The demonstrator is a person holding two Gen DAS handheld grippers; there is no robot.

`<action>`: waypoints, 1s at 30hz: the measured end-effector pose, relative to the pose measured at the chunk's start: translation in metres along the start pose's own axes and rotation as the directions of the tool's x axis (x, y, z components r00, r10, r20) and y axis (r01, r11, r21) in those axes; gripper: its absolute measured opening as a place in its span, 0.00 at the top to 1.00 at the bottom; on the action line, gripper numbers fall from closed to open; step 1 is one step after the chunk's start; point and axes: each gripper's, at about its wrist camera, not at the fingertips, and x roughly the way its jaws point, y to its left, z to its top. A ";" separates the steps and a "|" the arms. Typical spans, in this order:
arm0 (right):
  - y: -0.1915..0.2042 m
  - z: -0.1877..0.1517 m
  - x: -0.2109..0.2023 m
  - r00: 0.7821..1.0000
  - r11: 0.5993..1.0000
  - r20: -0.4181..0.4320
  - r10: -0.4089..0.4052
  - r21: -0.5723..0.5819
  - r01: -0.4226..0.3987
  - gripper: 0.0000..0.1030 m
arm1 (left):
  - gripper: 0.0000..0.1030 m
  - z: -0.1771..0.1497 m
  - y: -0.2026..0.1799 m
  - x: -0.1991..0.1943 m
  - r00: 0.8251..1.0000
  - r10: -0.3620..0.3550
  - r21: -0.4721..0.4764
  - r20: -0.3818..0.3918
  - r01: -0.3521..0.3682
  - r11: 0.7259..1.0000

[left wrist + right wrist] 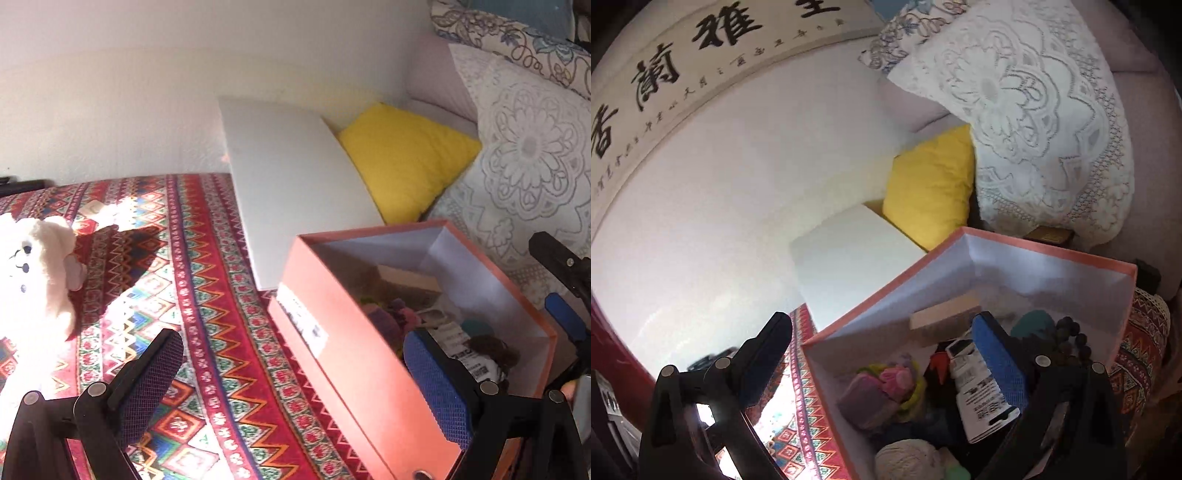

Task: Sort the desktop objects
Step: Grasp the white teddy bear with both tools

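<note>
Mostly, the open orange box [960,251] holds jumbled small items.

Red zigzag-and-diamond patterned woven cloth [221,295]; salmon-pink cardboard box [362,369], white inside; plain yellow cushion [402,162]; white fluffy plush toy [33,273].

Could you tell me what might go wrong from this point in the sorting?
1. The right gripper is open, one of its fingers inside the orange box among packed items; closing could pinch the wrong thing.
2. The left gripper straddles the box wall and might knock it.
3. The white plush toy is washed out by sunlight, so its grasp may be misjudged.
</note>
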 end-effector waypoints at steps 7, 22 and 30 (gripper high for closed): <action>0.095 -0.046 0.074 0.862 0.901 -0.268 0.430 0.061 -0.430 0.03 | 0.04 -0.009 0.100 -0.019 0.992 0.125 -0.026 -0.022 -0.126 0.992; 0.233 -0.236 0.237 0.231 0.603 -0.559 0.797 0.712 -0.359 0.00 | 0.03 -0.074 0.418 -0.138 0.984 0.176 -0.650 -0.024 -0.149 0.745; 0.262 -0.288 0.254 0.516 0.598 -0.407 0.754 0.749 -0.284 0.00 | 0.02 -0.118 0.506 -0.125 0.999 0.048 -0.829 -0.020 -0.043 0.557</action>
